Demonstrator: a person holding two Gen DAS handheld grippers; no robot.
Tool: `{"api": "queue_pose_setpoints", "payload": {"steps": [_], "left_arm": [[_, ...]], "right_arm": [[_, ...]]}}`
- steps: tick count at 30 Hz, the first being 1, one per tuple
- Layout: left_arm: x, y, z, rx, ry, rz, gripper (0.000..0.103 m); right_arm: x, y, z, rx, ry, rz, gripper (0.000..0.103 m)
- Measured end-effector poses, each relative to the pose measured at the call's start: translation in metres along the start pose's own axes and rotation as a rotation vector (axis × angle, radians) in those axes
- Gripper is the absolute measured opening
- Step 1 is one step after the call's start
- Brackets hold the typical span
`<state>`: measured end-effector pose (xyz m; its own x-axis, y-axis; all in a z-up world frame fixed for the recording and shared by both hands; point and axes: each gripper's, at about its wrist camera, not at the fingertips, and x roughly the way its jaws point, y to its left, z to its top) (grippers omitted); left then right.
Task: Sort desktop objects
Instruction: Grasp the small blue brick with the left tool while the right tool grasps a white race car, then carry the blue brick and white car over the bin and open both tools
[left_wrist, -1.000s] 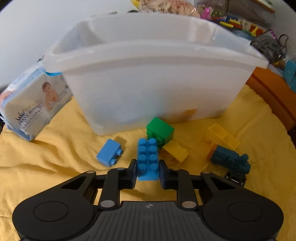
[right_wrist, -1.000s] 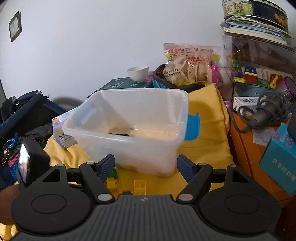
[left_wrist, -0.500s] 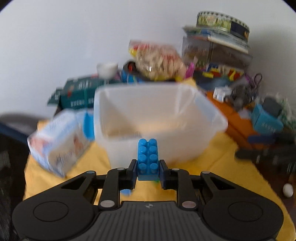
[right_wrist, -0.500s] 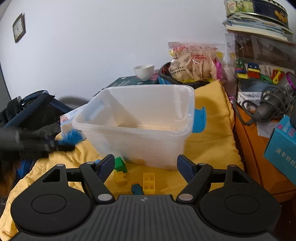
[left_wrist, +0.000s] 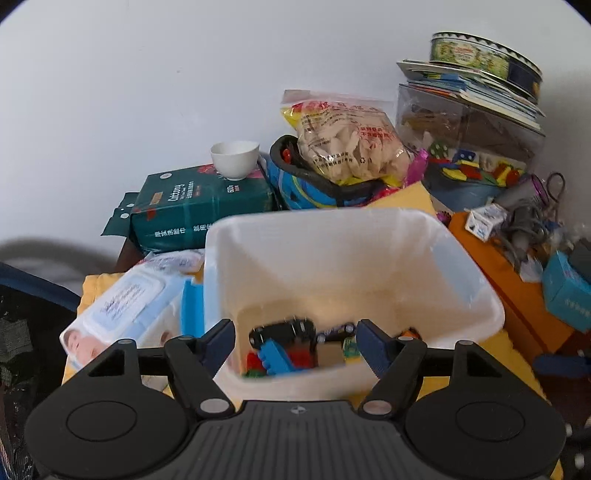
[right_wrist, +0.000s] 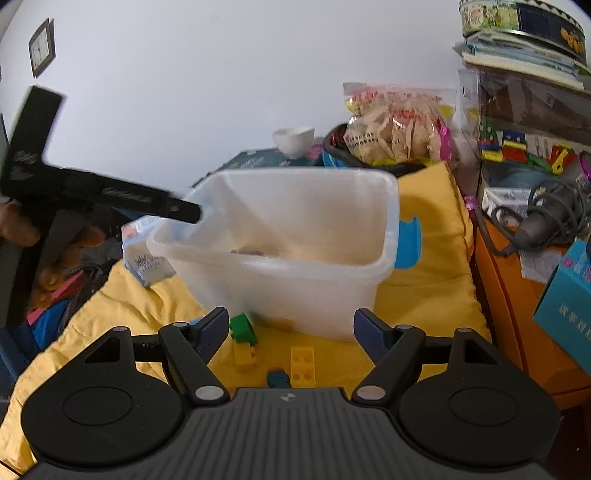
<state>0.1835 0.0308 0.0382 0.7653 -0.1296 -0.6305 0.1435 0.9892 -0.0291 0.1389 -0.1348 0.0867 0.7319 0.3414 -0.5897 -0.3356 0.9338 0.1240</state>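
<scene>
My left gripper (left_wrist: 295, 341) hangs over the near rim of the clear plastic bin (left_wrist: 476, 295), and its jaws are opening with nothing pressed between them. The blue brick (left_wrist: 275, 356) lies tilted inside the bin among other toys, below the jaws. In the right wrist view the same bin (right_wrist: 384, 206) stands on the yellow cloth (right_wrist: 424, 291). My right gripper (right_wrist: 290, 332) is open and empty in front of it. A green brick (right_wrist: 242, 326), two yellow bricks (right_wrist: 244, 354) (right_wrist: 302, 365) and a dark teal piece (right_wrist: 277, 378) lie on the cloth. The left gripper (right_wrist: 184, 212) reaches over the bin's left rim.
A wet-wipes pack (left_wrist: 122, 314) lies left of the bin, a green tissue pack (left_wrist: 199, 210) with a white cup (left_wrist: 234, 158) behind it. A snack bag (left_wrist: 347, 140), a clear toy box (left_wrist: 465, 147), an orange cabinet (left_wrist: 517, 295) and a teal box (left_wrist: 567, 295) crowd the back and right.
My left gripper rose from the cloth with the blue brick, came over the bin and let it go; the brick now lies inside. The right gripper stayed put.
</scene>
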Motion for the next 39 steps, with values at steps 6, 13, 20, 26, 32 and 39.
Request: {"api": "queue_pose_setpoints", "payload": {"steps": [6,13,20,26,32,39], "left_arm": [[-0.002,0.005,-0.062,0.094,0.031,0.048,0.076],[0.040,0.013,-0.107,0.142,0.134,0.074,0.074],[0.077,0.013,-0.103,0.163,0.157,0.050,0.070],[0.092,0.009,-0.102,0.167,0.185,-0.018,0.026],[0.075,0.008,-0.108,0.150,0.182,-0.038,0.026],[0.001,-0.003,-0.099,0.104,0.078,-0.073,0.026]], "right_arm": [[0.028,0.024,-0.048,-0.074,0.135,0.046,0.075],[0.062,0.067,-0.083,-0.254,0.197,0.042,0.077],[0.081,0.057,-0.081,-0.213,0.216,0.007,0.079],[0.078,0.045,-0.077,-0.137,0.212,0.029,0.062],[0.060,0.045,-0.074,-0.119,0.161,0.046,0.061],[0.013,0.045,-0.048,-0.047,0.044,0.090,0.061]]}}
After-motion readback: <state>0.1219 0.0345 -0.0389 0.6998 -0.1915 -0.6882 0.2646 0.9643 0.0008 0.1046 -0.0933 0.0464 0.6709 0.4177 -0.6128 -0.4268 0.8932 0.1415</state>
